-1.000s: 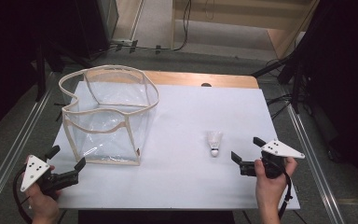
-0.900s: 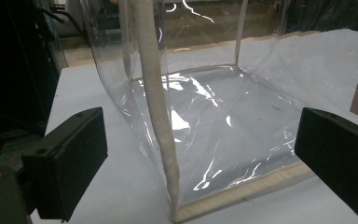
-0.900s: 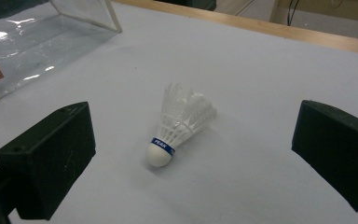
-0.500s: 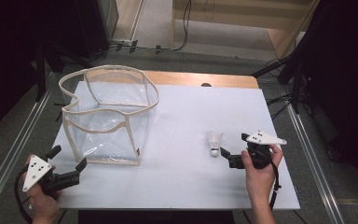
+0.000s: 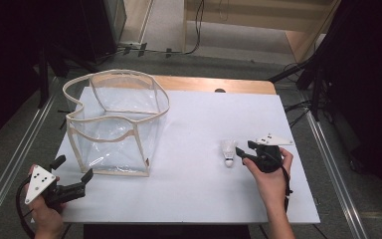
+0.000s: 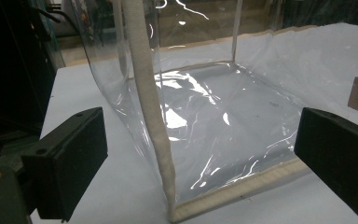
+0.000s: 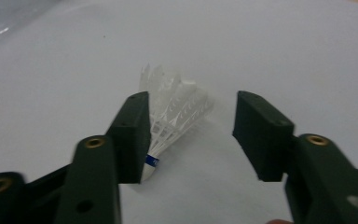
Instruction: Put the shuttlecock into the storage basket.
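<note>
A clear plastic bag [image 5: 114,124] with cream cloth edges stood open on the left part of the white table [image 5: 189,194]. In the high view its inside looked bare down to the shiny bottom, though the reflections made this a little hard to judge. In the left gripper view one cream corner seam ran up close in front of the camera, and the flat clear bottom lay behind it with nothing on it.

The shuttlecock [image 5: 227,152] lay on its side on the table, well apart from the bag, on the right part. Its cork end pointed toward the person and its white feathers away.

The right gripper [image 5: 239,153] was just beside the shuttlecock, low over the table. Its jaws had just been closing and stood half wide. In the right gripper view the shuttlecock [image 7: 170,116] lay between them, against the left jaw, while a gap remained to the right jaw, so it was not yet pinched.

The left gripper [image 5: 72,174] was near the front corner of the bag with its jaws wide apart, holding nothing.
</note>
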